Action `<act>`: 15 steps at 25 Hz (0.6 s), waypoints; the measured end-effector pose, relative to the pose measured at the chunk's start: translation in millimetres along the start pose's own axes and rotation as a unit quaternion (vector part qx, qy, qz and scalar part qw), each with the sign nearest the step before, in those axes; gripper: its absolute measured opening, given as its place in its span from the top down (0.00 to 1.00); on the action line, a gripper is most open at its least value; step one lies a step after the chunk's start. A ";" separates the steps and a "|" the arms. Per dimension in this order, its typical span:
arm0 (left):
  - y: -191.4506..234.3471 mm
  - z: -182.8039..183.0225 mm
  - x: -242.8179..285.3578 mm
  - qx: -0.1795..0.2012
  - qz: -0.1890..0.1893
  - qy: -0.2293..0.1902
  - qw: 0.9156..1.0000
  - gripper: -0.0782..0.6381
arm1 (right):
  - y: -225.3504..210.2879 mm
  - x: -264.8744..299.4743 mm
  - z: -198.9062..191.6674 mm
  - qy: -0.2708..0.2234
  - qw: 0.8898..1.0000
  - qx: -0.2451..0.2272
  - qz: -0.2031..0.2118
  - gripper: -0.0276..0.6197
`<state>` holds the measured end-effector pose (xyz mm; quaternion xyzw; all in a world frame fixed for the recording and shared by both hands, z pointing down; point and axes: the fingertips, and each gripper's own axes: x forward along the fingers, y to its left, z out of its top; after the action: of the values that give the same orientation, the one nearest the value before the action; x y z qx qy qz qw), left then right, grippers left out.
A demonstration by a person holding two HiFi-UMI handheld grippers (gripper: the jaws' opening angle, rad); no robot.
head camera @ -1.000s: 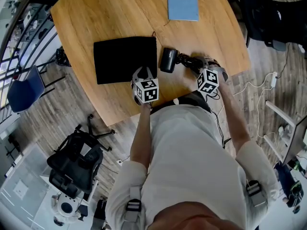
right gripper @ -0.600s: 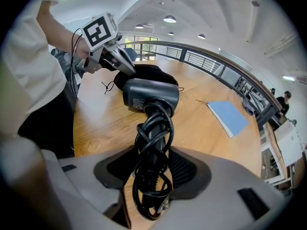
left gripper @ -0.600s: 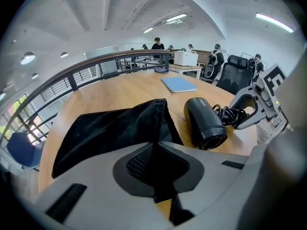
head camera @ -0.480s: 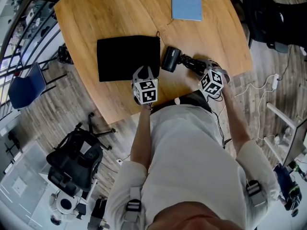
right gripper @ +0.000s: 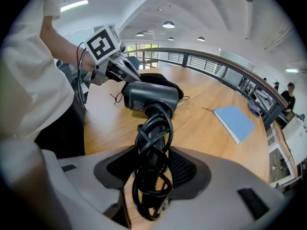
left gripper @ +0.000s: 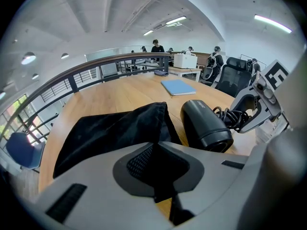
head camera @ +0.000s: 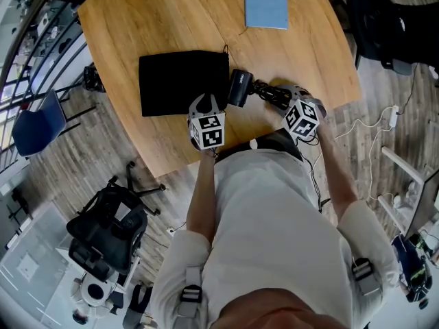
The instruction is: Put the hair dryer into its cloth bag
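- The left gripper (head camera: 204, 107) has its fingers closed on the near edge of the black cloth bag (head camera: 182, 81), which lies on the wooden worktop (head camera: 171, 19).
- The right gripper (right gripper: 153, 171) grips with its fingers the handle of the hair dryer (right gripper: 148, 97); the cord is wound around that handle.
- The dryer's barrel is just beside the bag's right edge.
- A blue booklet (head camera: 266, 3) lies well apart.

I see a wooden table (head camera: 171, 19). On it lie a black bag (head camera: 182, 81) and, well apart at the far edge, a blue booklet (head camera: 266, 3). Whether the dryer (head camera: 239, 88) beside the bag touches the wood, I can't tell.
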<state>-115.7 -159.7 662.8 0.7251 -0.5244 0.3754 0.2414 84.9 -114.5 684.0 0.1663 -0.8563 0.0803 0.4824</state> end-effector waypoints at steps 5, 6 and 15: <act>-1.2 3.3 -5.7 0.002 -0.004 -0.010 1.000 0.84 | 3.6 -0.1 9.2 0.000 1.000 -0.016 0.014 0.62; -1.5 4.3 -7.0 0.001 -0.005 -0.012 1.000 0.84 | 3.8 0.2 10.6 0.001 1.000 -0.018 0.017 0.62; 0.4 7.2 -15.4 -0.003 -0.008 -0.026 1.000 0.84 | 4.0 9.9 19.1 0.015 0.998 -0.037 0.043 0.62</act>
<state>-116.5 -156.3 646.1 0.7378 -0.5260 0.3529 0.2333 63.4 -118.5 682.7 0.1105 -0.8577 0.0718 0.4970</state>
